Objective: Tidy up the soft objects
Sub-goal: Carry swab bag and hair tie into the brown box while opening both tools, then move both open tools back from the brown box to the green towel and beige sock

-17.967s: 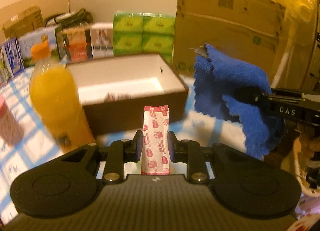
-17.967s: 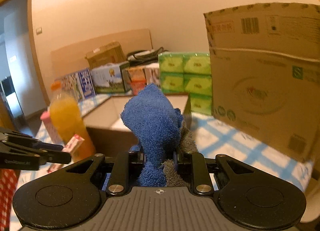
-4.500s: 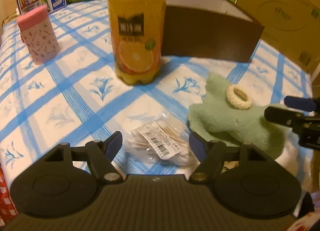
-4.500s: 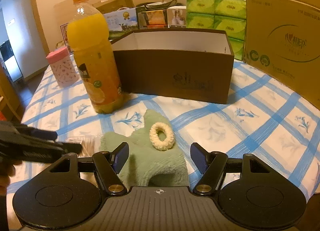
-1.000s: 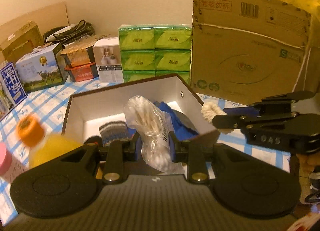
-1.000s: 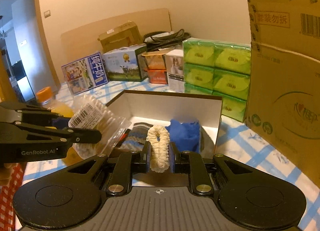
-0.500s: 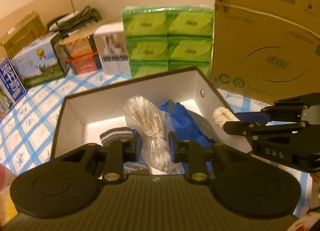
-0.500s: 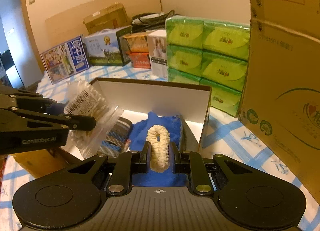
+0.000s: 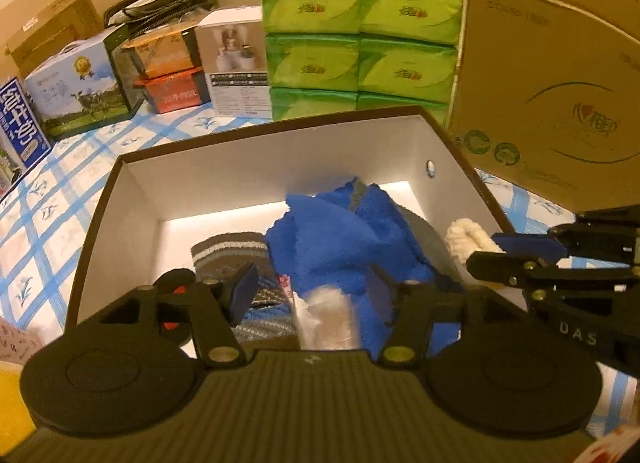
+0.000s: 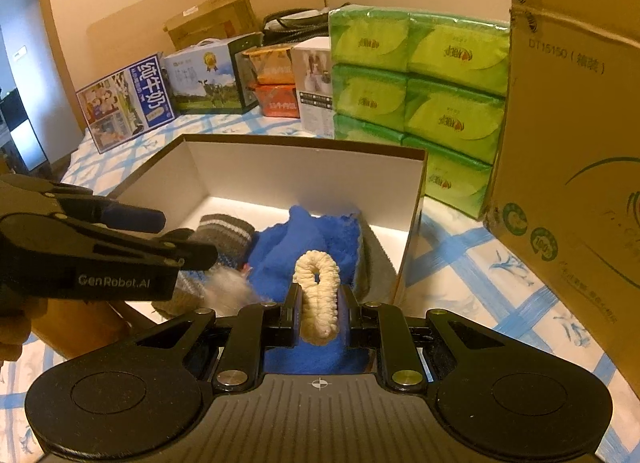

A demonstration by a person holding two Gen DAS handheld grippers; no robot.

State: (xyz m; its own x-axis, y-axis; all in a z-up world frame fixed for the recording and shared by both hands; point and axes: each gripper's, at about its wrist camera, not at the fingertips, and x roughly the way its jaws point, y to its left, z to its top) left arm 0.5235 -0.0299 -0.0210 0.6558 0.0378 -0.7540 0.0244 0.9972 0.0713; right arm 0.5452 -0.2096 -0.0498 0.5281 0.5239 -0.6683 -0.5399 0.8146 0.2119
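A brown box [image 9: 448, 135] with a white inside holds a blue towel [image 9: 340, 239], a striped grey sock [image 9: 230, 249] and a grey cloth. My left gripper [image 9: 312, 295] is open above the box; the clear bag of cotton swabs [image 9: 326, 317], blurred, is below and between its fingers. My right gripper [image 10: 319, 313] is shut on a cream hair scrunchie [image 10: 318, 287] over the box's near right part. The scrunchie also shows in the left wrist view [image 9: 466, 237]. The box [image 10: 416, 191], the towel [image 10: 304, 243] and the blurred bag [image 10: 228, 289] show in the right wrist view.
Green tissue packs [image 9: 360, 47] stand behind the box. A large cardboard carton [image 9: 560, 75] stands at the right. Milk cartons and small boxes [image 9: 68, 95] line the back left on a blue-checked tablecloth [image 9: 48, 199]. An orange bottle's edge [image 9: 10, 403] is at the near left.
My left gripper has opened and let go of the cotton swab bag, which has dropped towards the box. My right gripper still holds the scrunchie and has moved closer over the box.
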